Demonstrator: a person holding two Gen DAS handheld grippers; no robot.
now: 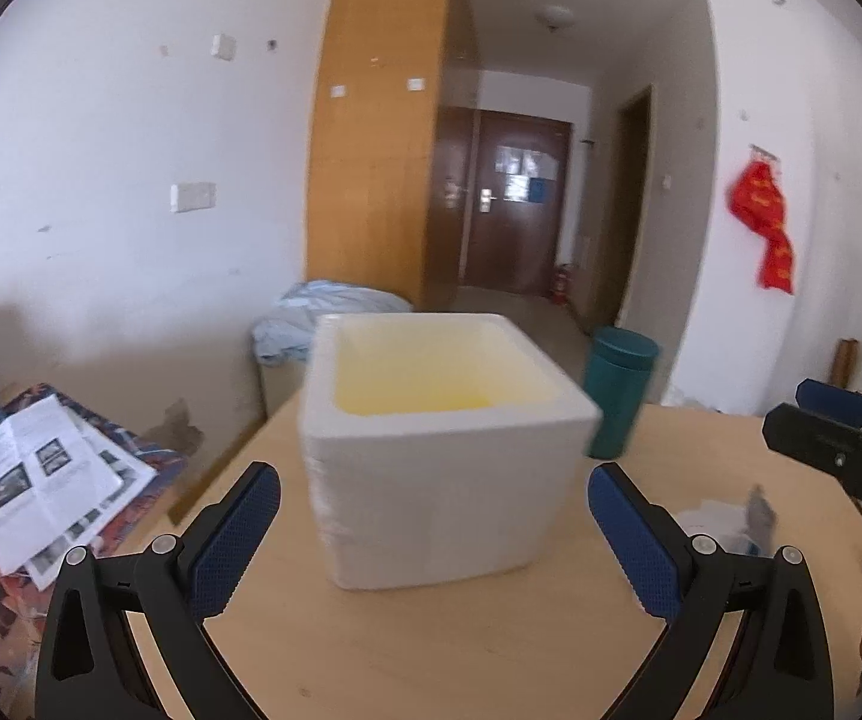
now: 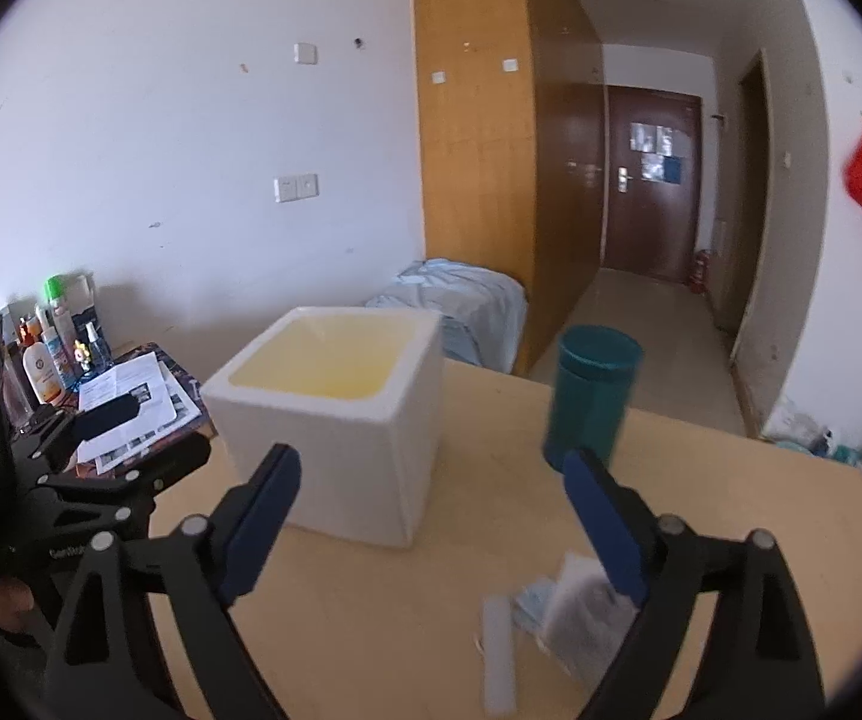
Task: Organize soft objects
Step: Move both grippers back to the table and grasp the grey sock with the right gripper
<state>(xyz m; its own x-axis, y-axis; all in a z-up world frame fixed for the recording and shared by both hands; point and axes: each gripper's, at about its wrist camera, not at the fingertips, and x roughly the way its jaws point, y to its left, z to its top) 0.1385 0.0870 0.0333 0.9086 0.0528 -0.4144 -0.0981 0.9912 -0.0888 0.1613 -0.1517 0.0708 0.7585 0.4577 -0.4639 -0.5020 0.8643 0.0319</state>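
A white foam box [image 1: 436, 450] with a yellowish inside stands open on the wooden table [image 1: 431, 648]. My left gripper [image 1: 433, 534] is open and empty, its blue pads either side of the box front, short of it. My right gripper [image 2: 431, 516] is open and empty, above the table right of the box [image 2: 335, 420]. Small soft packets [image 2: 556, 618], white and clear plastic, lie on the table just under its right finger; they also show in the left wrist view [image 1: 724, 528]. The right gripper shows at the left view's right edge [image 1: 838, 438].
A teal lidded cup [image 2: 592, 402] stands behind and right of the box. Papers [image 1: 53, 480] lie on a patterned surface to the left, with bottles [image 2: 53, 336] behind. A blue cloth heap [image 2: 460, 306] lies beyond the table. The table's far edge is near the cup.
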